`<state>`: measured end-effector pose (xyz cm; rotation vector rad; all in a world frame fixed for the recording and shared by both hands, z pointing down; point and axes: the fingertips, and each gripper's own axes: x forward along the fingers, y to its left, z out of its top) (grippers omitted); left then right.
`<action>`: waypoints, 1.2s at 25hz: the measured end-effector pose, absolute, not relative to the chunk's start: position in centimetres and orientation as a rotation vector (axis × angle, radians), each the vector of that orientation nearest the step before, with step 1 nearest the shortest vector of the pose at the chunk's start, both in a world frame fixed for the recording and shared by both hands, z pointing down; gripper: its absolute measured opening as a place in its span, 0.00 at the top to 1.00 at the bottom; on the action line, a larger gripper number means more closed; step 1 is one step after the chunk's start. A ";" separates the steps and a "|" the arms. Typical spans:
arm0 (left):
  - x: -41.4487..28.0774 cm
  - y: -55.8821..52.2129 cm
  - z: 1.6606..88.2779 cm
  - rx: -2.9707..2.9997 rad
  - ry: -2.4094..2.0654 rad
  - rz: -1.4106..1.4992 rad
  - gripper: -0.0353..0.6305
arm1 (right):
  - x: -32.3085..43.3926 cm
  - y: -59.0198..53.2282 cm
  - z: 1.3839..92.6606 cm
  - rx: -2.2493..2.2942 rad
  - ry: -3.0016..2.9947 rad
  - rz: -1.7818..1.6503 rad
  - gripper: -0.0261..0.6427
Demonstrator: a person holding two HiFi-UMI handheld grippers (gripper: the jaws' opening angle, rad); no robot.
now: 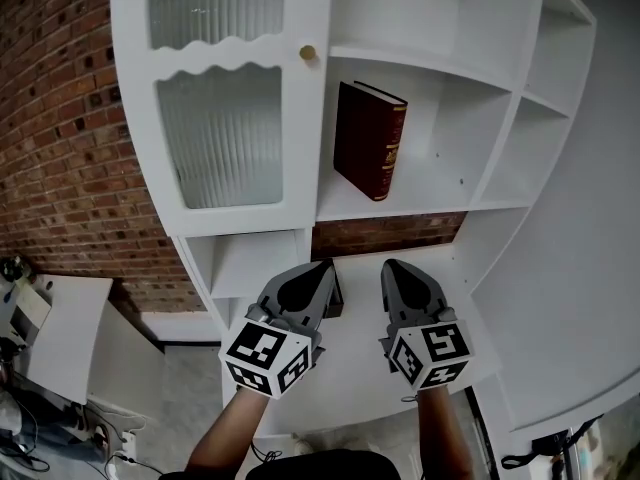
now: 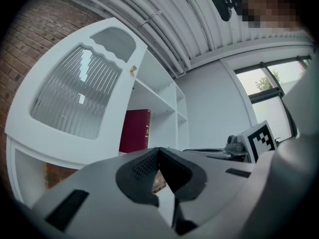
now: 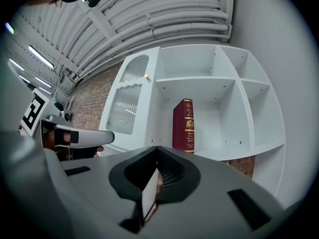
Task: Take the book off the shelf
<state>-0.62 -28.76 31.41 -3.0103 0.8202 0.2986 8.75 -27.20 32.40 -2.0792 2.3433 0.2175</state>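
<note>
Nothing done yet: we see book (image 1: 370, 140) upright on shelf (image 1: 430, 196), upper centre of head view, untouched. Left gripper (image 1: 326, 269) and right gripper (image 1: 391, 266) sit lower centre, well below it, both with jaws pressed together on nothing. Left for us: reach, grip, pull out (all of it, really). Right gripper view gives us gilt spine face-on. Left gripper view catches only red cover beside glass door (image 2: 75, 91), plus window (image 2: 271, 81) at right.

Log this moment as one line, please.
book: upright on shelf | left gripper: shut, empty | right gripper: shut, empty | book: untouched
</note>
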 end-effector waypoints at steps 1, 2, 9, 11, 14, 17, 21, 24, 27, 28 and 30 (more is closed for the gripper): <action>-0.5 -28.8 31.5 -3.012 0.818 0.292 0.94 | 8.9 -27.3 32.4 -2.071 2.342 0.204 0.94; -0.3 -28.8 31.6 -3.015 0.815 0.283 0.94 | 9.0 -27.4 32.4 -2.066 2.344 0.193 0.94; 1.4 -29.3 31.7 -3.011 0.808 0.250 0.94 | 10.5 -28.3 31.9 -2.055 2.336 0.177 0.94; 2.1 -29.7 31.4 -3.007 0.811 0.253 0.94 | 11.0 -28.8 31.6 -2.047 2.344 0.181 0.94; 3.1 -30.2 30.9 -3.005 0.817 0.256 0.94 | 11.9 -29.6 31.3 -2.020 2.358 0.167 0.94; 4.1 -30.8 30.8 -2.997 0.832 0.254 0.94 | 12.5 -30.4 30.8 -1.983 2.386 0.191 0.94; 5.3 -31.8 30.8 -2.974 0.860 0.220 0.94 | 13.3 -31.3 29.5 -1.943 2.411 0.278 0.94; 5.7 -32.9 30.6 -2.971 0.899 0.219 0.94 | 13.9 -32.3 28.9 -1.927 2.422 0.277 0.94; 6.0 -33.6 30.6 -2.978 0.928 0.218 0.94 | 14.5 -33.3 28.6 -1.911 2.442 0.263 0.94; 6.2 -33.8 30.7 -2.982 0.935 0.217 0.94 | 14.7 -33.6 28.5 -1.906 2.449 0.259 0.94; 6.4 -34.2 30.6 -2.995 0.943 0.227 0.94 | 15.0 -34.3 28.3 -1.898 2.462 0.250 0.94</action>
